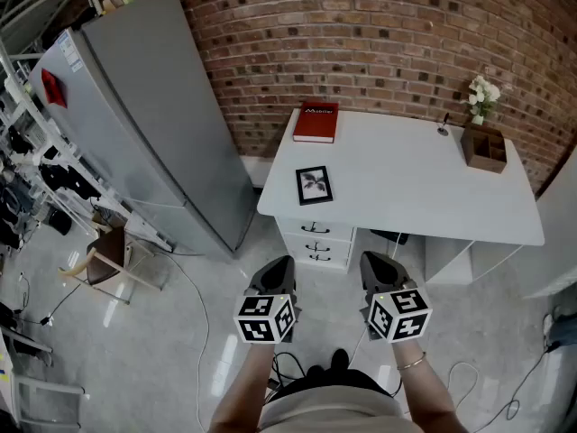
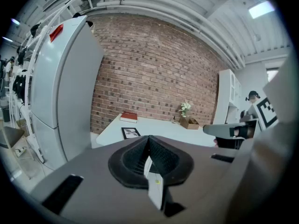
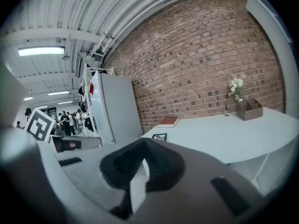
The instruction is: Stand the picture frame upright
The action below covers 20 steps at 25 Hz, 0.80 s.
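You're holding both tools out over the floor [image 1: 171, 359], short of the desk's [image 1: 424, 192] front edge. The left gripper [image 1: 276, 269] has its jaws pressed together on nothing, and the right gripper [image 1: 382, 264] is the same. They sit side by side, tipped slightly down toward the drawers [image 1: 315, 239]. The frame [image 1: 314, 185] lies flat, face up, near the desk's front left corner, well apart from both grippers. A red book [image 1: 316, 122] sits at the back left corner. A wooden box [image 1: 484, 149] with white flowers [image 1: 482, 96] beside it sits at the back right. A grey fridge [image 1: 149, 124] stands left of the desk.
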Motion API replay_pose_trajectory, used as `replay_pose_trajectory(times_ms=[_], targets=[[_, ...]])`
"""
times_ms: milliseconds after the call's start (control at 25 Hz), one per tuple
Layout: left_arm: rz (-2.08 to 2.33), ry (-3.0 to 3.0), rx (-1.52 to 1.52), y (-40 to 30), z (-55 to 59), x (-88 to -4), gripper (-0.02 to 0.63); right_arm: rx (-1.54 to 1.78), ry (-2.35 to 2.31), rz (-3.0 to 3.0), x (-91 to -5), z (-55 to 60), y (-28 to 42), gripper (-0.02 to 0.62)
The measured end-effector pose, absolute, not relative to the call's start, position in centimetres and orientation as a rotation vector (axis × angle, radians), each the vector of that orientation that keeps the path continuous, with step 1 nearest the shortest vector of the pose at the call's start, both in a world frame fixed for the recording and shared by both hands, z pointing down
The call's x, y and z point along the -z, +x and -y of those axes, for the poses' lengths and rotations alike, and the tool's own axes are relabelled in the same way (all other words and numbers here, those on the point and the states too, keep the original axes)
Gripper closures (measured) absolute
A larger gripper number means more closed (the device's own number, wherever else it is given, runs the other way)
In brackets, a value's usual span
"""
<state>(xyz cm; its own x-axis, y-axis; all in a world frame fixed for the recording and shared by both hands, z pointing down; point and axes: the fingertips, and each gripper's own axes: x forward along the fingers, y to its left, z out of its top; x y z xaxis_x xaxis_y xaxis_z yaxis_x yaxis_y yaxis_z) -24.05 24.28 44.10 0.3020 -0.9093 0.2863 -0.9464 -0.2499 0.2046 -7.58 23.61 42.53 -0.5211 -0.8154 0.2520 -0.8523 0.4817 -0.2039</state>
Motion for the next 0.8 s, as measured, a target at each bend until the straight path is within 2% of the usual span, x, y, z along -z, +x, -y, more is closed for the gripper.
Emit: replay_pose_trajectory(times_ms=[560,800], targets=[[1.736,2.200,-0.181,-23.5,-22.3,-43.8,0.612,-0.478,1.445,2.659,-41.8,-21.2,-6.1,0.592],[1.746,2.188,-0.145,-23.2,-21.5,-43.2,0.539,-0.508,1.443,2.665,-41.7,-20.1,-5.4,0.552]])
